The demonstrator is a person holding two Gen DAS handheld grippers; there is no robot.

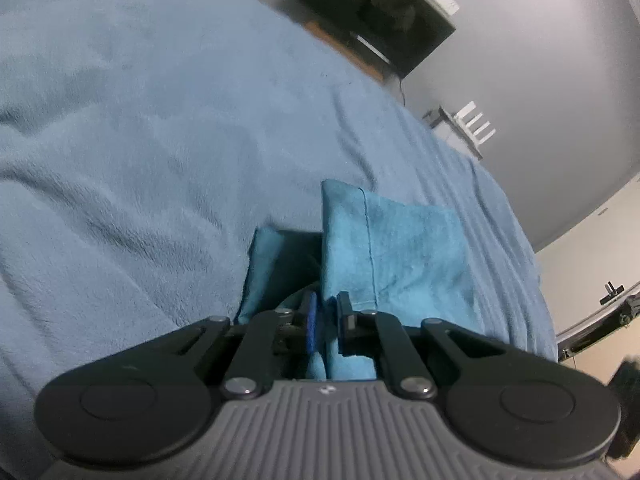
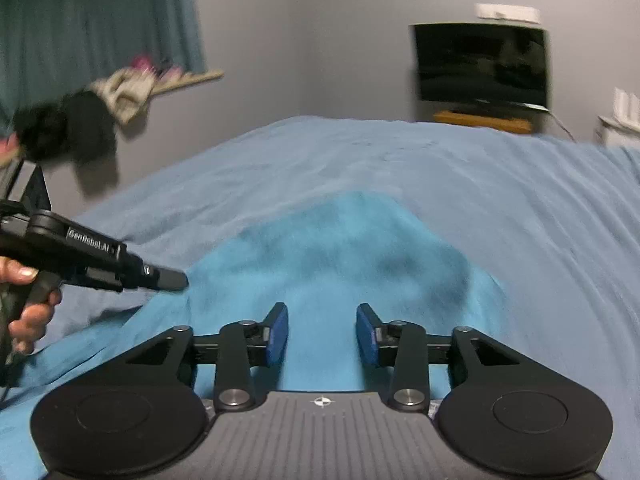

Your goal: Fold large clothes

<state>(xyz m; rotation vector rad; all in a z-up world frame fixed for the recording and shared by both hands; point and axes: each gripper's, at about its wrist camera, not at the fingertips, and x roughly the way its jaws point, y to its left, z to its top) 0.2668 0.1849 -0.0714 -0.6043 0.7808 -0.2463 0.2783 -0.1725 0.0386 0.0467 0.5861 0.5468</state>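
A teal garment [image 2: 340, 256] lies on the blue bed blanket [image 2: 400, 152]. In the left wrist view my left gripper [image 1: 326, 320] is shut on a hemmed edge of the garment [image 1: 400, 248] and holds it lifted. In the right wrist view my right gripper [image 2: 322, 334] is open, its blue pads [image 2: 278, 336] apart just above the garment, gripping nothing. The left gripper [image 2: 168, 280] also shows there at the left, its tip at the garment's left edge, held by a hand.
A dark TV [image 2: 482, 64] on a wooden stand [image 2: 484, 120] is past the bed's far end. Clothes hang on a shelf [image 2: 120, 92] at the left wall by a teal curtain [image 2: 92, 20]. A white unit [image 1: 468, 128] stands by the wall.
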